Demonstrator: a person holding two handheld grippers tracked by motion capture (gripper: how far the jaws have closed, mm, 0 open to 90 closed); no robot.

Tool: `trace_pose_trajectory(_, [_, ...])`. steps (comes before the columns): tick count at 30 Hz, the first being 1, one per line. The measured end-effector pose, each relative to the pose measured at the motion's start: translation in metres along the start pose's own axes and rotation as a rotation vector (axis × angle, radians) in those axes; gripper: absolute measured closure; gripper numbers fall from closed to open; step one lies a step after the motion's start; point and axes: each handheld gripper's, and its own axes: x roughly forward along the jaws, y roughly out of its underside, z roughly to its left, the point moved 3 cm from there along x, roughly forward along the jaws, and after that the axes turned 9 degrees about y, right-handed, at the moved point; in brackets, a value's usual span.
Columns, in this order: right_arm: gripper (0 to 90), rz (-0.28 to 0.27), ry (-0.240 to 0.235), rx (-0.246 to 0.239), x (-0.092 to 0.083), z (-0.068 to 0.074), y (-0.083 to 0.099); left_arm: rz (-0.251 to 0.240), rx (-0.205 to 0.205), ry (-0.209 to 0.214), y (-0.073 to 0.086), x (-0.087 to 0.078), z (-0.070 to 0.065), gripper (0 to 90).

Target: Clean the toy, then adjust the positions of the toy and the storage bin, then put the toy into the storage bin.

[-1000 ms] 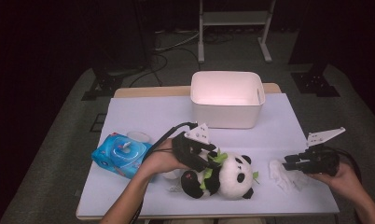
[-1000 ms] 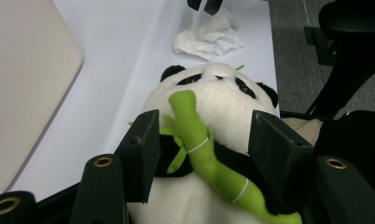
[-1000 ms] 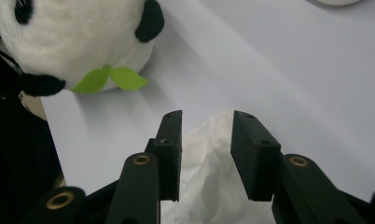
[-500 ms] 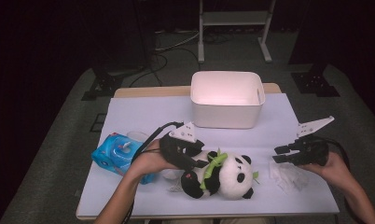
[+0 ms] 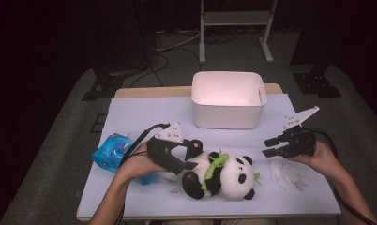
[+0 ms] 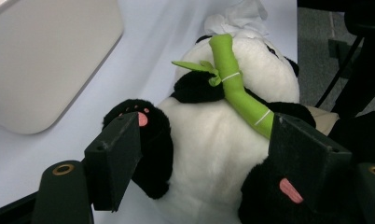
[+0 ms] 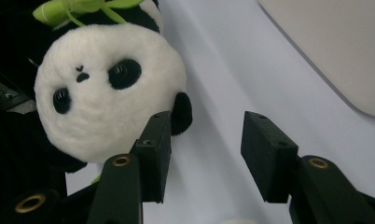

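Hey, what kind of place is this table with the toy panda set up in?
Probably a lab or studio for recording. A covered table stands on grey carpet in a dark room, with cables on the floor and a metal stand behind it.

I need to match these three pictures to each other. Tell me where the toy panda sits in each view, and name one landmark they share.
High view: the toy panda lies low and centre on the table, between the two grippers.
Left gripper view: the panda's belly fills the middle, its head toward the top.
Right gripper view: its white face sits upper left.
Shared landmark: the white bin, top centre in the high view, upper left in the left gripper view, upper right in the right gripper view.
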Motion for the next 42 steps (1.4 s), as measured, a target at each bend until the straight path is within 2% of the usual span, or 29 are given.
trace_pose_trajectory(2, [51.6,0.0,-0.006,-0.004,0.002,0.0,-0.005,-0.003,-0.013,-0.014,0.003,-0.002,0.0,21.2])
trace_pose_trajectory(3, [51.3,-0.002,-0.009,-0.013,0.006,-0.001,-0.011,-0.004,-0.011,-0.013,0.004,-0.002,-0.001,21.1])
trace_pose_trajectory(8, [50.3,0.006,-0.015,-0.038,0.011,0.0,-0.022,-0.005,-0.032,-0.022,0.012,-0.004,-0.003,19.4])
trace_pose_trajectory(13, [49.5,0.014,-0.014,-0.059,0.011,0.003,-0.035,-0.005,-0.04,-0.03,0.017,-0.008,-0.003,18.7])
trace_pose_trajectory(35, [48.9,0.0,-0.009,-0.094,0.008,0.005,-0.052,-0.012,-0.049,-0.036,0.023,-0.01,-0.005,17.1])
trace_pose_trajectory(42, [48.9,0.005,-0.012,-0.121,0.01,0.003,-0.061,-0.019,-0.058,-0.037,0.028,-0.01,-0.006,17.1])
